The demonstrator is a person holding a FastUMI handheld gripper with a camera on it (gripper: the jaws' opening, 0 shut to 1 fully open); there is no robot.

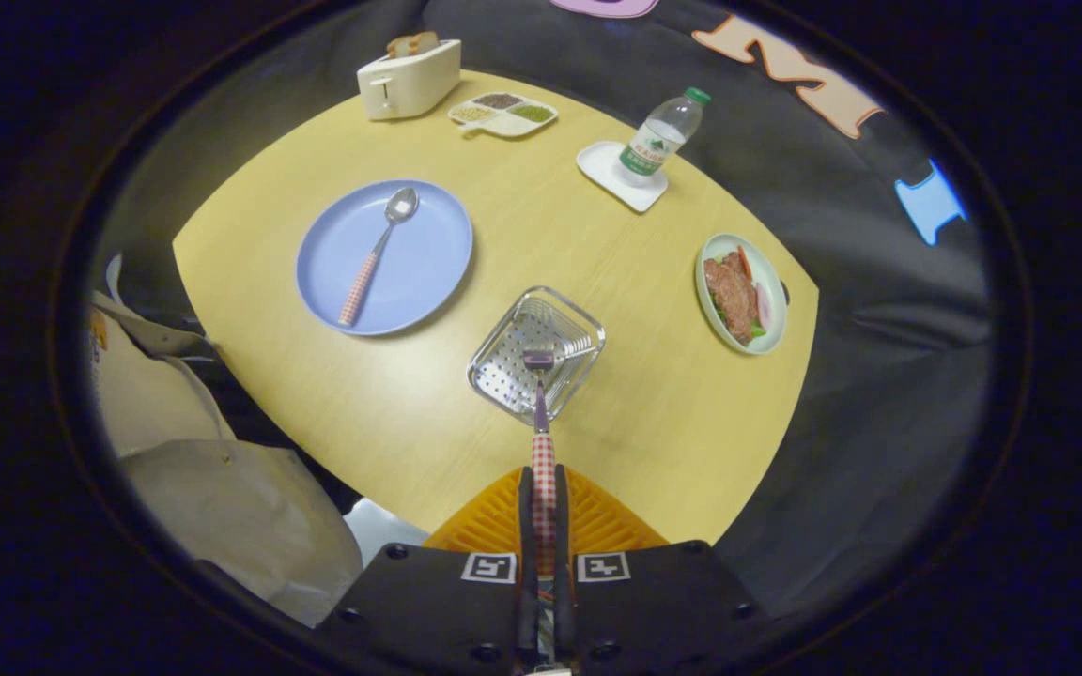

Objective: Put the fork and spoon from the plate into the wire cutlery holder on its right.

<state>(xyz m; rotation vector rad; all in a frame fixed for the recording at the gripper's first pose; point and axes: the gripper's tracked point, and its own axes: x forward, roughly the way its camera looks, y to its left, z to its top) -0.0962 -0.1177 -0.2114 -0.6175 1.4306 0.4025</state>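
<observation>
My gripper (542, 488) is shut on the checked handle of the fork (541, 413), held high above the table. The fork's tines point down over the wire cutlery holder (503, 371), a square metal basket standing near the middle of the yellow table. Left of the holder lies the blue plate (428, 263). On that plate rests the spoon (377, 252), with a checked handle and its bowl toward the far side.
Far across the table stand a white toaster (408, 80) with bread, a divided dish of grains (503, 114), and a water bottle (661, 133) on a white coaster. A plate of meat (740, 293) sits right of the holder. A person's light sleeve (222, 507) is at the near left.
</observation>
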